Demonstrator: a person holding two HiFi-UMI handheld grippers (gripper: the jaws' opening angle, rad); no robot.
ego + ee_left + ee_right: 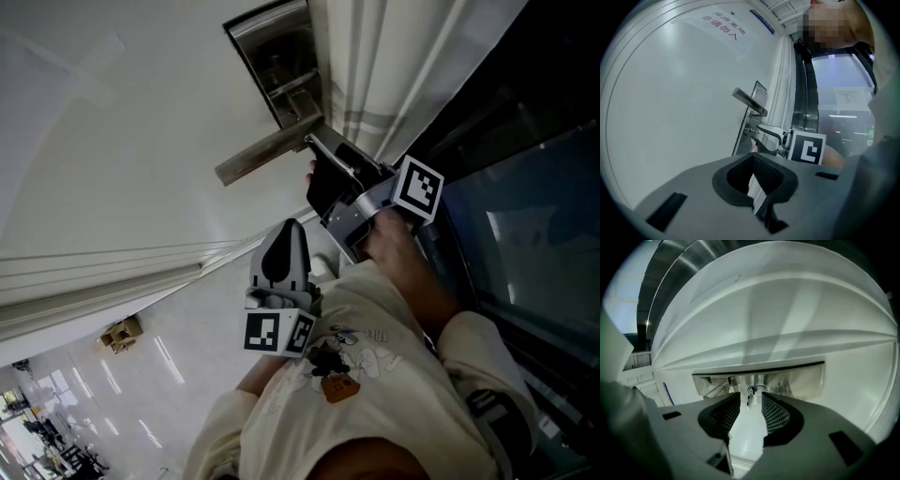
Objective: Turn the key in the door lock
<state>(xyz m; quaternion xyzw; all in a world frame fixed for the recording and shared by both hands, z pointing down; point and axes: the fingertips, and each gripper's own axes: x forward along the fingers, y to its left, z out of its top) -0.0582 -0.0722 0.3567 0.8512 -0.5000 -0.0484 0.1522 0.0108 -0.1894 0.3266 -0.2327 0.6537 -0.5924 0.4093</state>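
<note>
Right tool (751,402) stands wide at the lock plate (801,380), with the key (749,399) between its tips.
The key sits in the lock plate on the white door (112,141), and the pads stay clear of it. The lever handle (267,153) juts out beside the lock plate, crowding that side. The left tool (284,246), narrow and empty, hangs well away from the lock plate, above a glossy floor (169,375). The keyhole is too small to make out.

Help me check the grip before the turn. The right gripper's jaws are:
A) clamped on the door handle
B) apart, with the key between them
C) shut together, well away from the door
B: in the right gripper view, the right gripper has its jaws apart, with the key standing between them.
</note>
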